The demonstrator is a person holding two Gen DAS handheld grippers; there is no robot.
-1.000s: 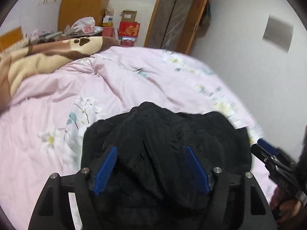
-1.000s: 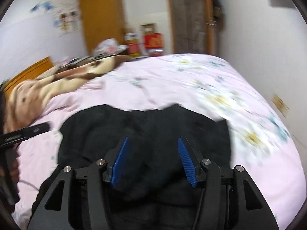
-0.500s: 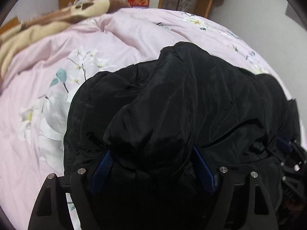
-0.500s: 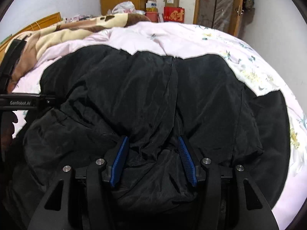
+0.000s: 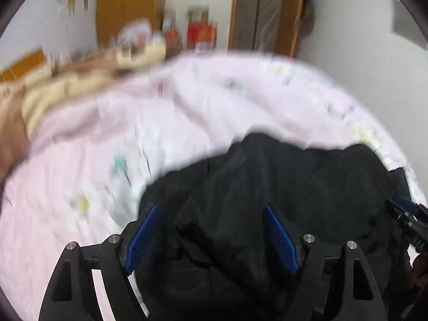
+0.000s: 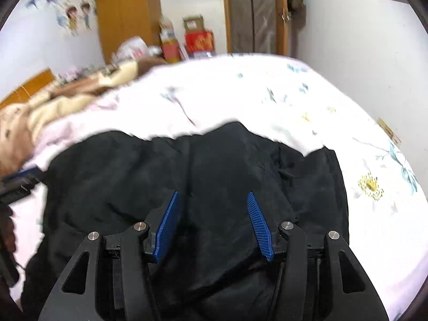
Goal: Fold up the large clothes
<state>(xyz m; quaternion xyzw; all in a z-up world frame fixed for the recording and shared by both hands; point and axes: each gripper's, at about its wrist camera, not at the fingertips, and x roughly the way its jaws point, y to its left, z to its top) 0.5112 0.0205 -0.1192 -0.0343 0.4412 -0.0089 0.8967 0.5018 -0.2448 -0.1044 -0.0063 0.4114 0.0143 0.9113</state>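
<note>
- The left gripper (image 5: 211, 236) has its jaws spread wide, with black fabric bunched between them; whether they pinch it I cannot tell.
- The black garment (image 6: 192, 176) lies crumpled on the pink floral bed (image 6: 267, 93), near its front edge.
- The right gripper (image 6: 212, 223) likewise straddles a ridge of cloth, grip uncertain.
- To fold well, I'd spread the garment flat and keep both edges level before doubling it over.
- No containers hold anything here; a red box (image 6: 199, 41) stands behind the bed, contents unseen.
</note>
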